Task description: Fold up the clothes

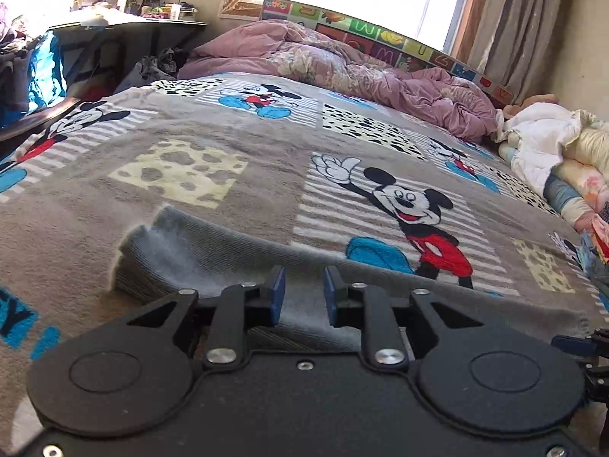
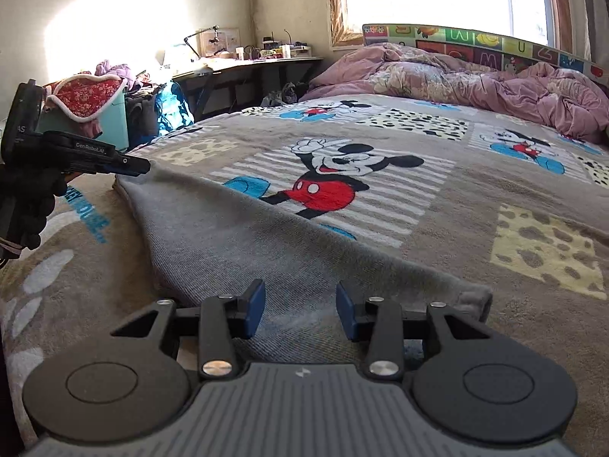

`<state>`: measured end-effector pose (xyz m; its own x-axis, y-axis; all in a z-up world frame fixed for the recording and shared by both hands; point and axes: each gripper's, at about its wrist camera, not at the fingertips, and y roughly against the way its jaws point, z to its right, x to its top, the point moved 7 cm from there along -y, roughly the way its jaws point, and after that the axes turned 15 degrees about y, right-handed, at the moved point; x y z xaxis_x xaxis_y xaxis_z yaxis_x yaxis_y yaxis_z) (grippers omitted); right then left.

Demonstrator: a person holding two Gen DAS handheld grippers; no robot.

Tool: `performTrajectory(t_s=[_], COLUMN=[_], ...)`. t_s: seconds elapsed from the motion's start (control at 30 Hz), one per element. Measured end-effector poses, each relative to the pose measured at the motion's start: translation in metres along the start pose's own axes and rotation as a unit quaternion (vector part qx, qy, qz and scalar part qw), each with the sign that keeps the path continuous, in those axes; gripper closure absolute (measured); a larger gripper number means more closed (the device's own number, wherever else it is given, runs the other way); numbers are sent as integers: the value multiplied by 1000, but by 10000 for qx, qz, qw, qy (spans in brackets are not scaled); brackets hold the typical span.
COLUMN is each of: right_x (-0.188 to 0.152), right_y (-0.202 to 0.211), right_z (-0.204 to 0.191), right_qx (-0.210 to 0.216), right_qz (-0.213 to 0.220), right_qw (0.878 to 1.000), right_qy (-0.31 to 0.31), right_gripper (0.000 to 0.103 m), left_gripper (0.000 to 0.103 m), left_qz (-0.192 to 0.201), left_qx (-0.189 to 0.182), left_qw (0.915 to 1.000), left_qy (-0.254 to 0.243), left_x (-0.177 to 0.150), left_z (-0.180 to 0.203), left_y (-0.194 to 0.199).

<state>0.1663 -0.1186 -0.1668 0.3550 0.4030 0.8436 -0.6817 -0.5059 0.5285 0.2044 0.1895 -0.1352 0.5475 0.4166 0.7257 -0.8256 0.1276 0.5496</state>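
Observation:
A grey knit garment [image 1: 213,259] lies flat on the Mickey Mouse blanket [image 1: 228,133] that covers the bed. My left gripper [image 1: 303,293] is open, low over the garment's near edge close to its left corner, with cloth showing between the blue pads. In the right wrist view the same garment [image 2: 236,236] stretches from left to right. My right gripper [image 2: 300,312] is open over its near right part, close to the right corner [image 2: 475,297]. The left gripper [image 2: 129,165] shows there at the garment's far left corner.
A crumpled pink duvet [image 1: 342,61] lies at the head of the bed against a colourful alphabet mat [image 1: 380,34]. Bundled bedding [image 1: 552,152] sits at the right edge. A cluttered desk [image 2: 247,61] and a teal bin with clothes [image 2: 91,110] stand left of the bed.

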Motion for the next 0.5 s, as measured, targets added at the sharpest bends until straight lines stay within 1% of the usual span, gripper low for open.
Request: performTrajectory(t_s=[0.07, 0.13, 0.17, 0.2, 0.27, 0.33, 0.43, 0.5], right_x=[-4, 2, 6, 10, 13, 13, 6, -4], right_y=[-3, 4, 12, 22, 39, 50, 55, 49], right_z=[-2, -5, -6, -6, -2, 5, 17, 23], right_qx=[-76, -135, -127, -156, -353, -549, -756, -794], right_qz=[-10, 49, 178, 302, 401, 446, 382, 217], right_qw=[10000, 9999, 9997, 9994, 9983, 9972, 9962, 9965], right_qy=[36, 74, 66, 92, 212, 252, 224, 164], right_gripper=[61, 61, 61, 61, 61, 61, 61, 61], left_gripper=[81, 81, 81, 81, 81, 81, 81, 81], left_qz=[-285, -213, -160, -91, 2, -27, -207, -392], left_qx=[278, 397, 393, 315, 68, -255, -674, -873], left_qw=[9990, 9985, 9985, 9988, 9992, 9984, 9949, 9909], left_qy=[-193, -312, -345, -353, -392, -497, -721, -945], left_x=[-18, -20, -19, -16, -16, -24, -47, -69], left_z=[-1, 3, 8, 14, 32, 56, 90, 107], left_y=[-16, -16, -12, -6, 8, 18, 24, 21])
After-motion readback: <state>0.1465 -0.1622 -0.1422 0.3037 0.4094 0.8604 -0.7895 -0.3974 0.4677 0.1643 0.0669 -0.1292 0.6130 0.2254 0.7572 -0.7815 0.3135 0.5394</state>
